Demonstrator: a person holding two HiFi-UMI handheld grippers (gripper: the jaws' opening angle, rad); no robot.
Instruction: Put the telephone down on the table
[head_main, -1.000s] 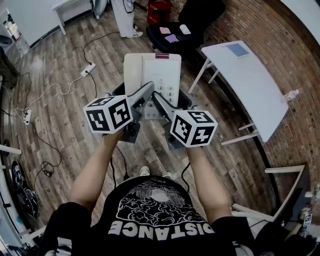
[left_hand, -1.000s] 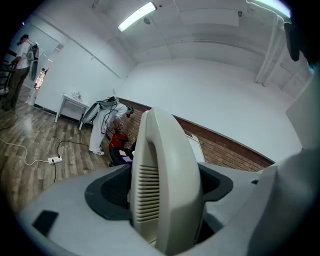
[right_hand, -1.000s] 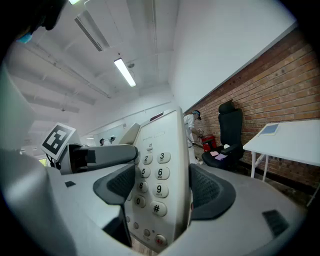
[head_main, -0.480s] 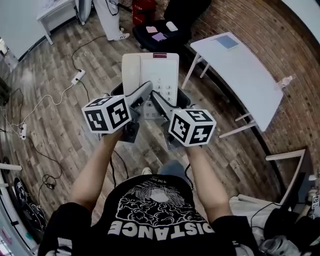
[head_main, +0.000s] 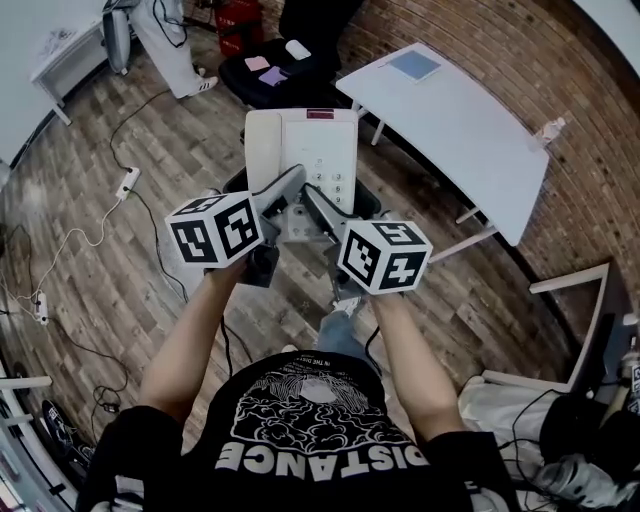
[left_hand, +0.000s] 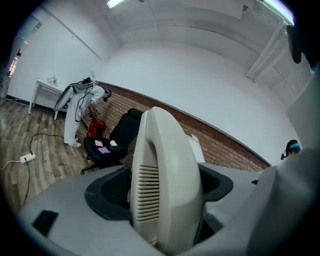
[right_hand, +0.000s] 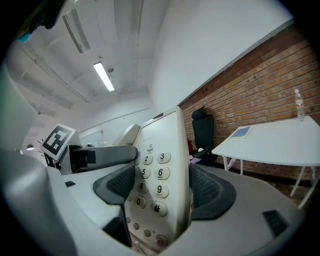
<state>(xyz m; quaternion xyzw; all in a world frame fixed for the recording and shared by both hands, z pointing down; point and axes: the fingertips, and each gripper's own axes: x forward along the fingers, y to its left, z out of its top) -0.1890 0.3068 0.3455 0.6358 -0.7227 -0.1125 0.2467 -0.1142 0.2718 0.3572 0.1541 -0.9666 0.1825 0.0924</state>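
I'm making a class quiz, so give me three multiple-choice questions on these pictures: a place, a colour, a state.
1. The cream push-button telephone is: A on a table; B held over the wood-plank floor; C on a chair.
2. The wall is: A red brick; B green tile; C grey concrete.
3. The left gripper and right gripper are: A open; B shut on the telephone; C out of view.
B: floor shows beneath it. A: brick courses show. B: jaws clamp its sides.
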